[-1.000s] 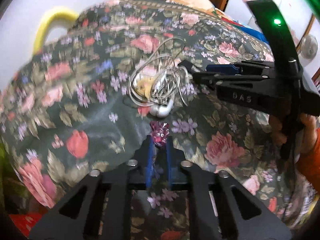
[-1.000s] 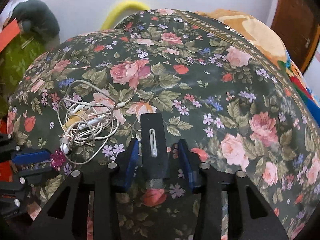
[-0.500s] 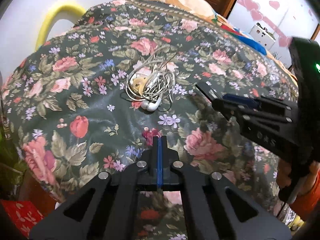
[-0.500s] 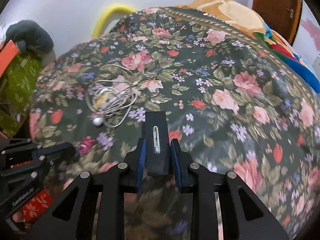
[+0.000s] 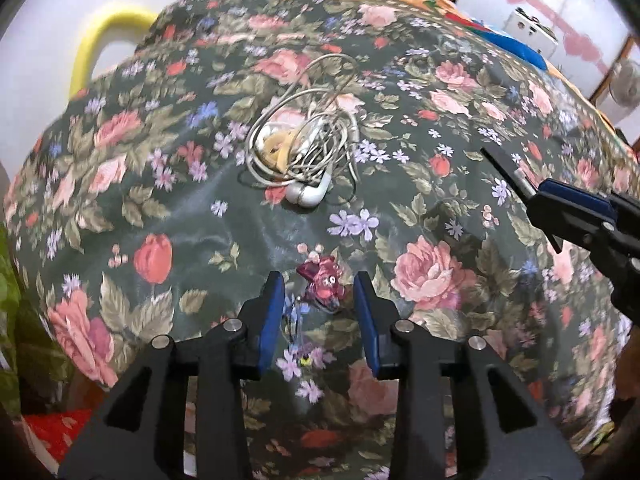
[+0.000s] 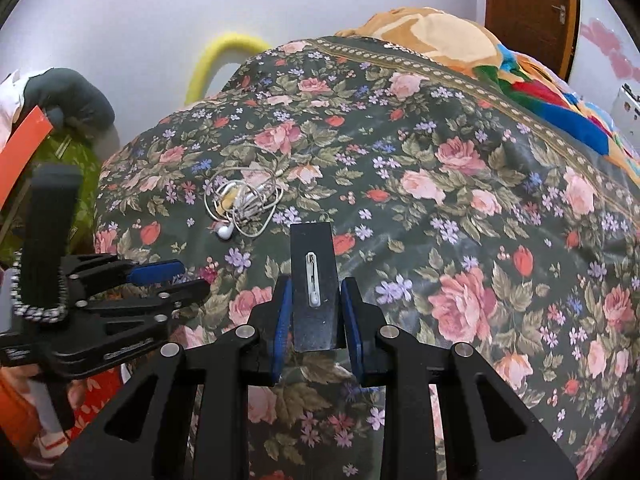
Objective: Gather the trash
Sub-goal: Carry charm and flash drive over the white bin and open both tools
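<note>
A small pink shiny wrapper [image 5: 322, 282] lies on the floral bedspread [image 5: 432, 152] between the fingers of my left gripper [image 5: 319, 292], which is open around it. A tangle of white earphones [image 5: 306, 152] lies further back; it also shows in the right wrist view [image 6: 240, 202]. My right gripper [image 6: 314, 304] is shut on a flat black card with a white pin-like piece [image 6: 313, 280] and holds it above the bedspread. From the left wrist view the right gripper [image 5: 560, 204] is at the right with the card's edge sticking out.
A yellow foam arch [image 5: 100, 40] stands at the back left by the white wall. An orange and coloured blanket [image 6: 460, 40] lies at the far end of the bed. Green and red items [image 6: 72, 152] sit off the bed's left edge. A wooden door [image 6: 528, 8] is behind.
My left gripper was shut half a second ago and has now opened, with the pink wrapper lying between its fingers. My right gripper closed on the black card and drew back.
</note>
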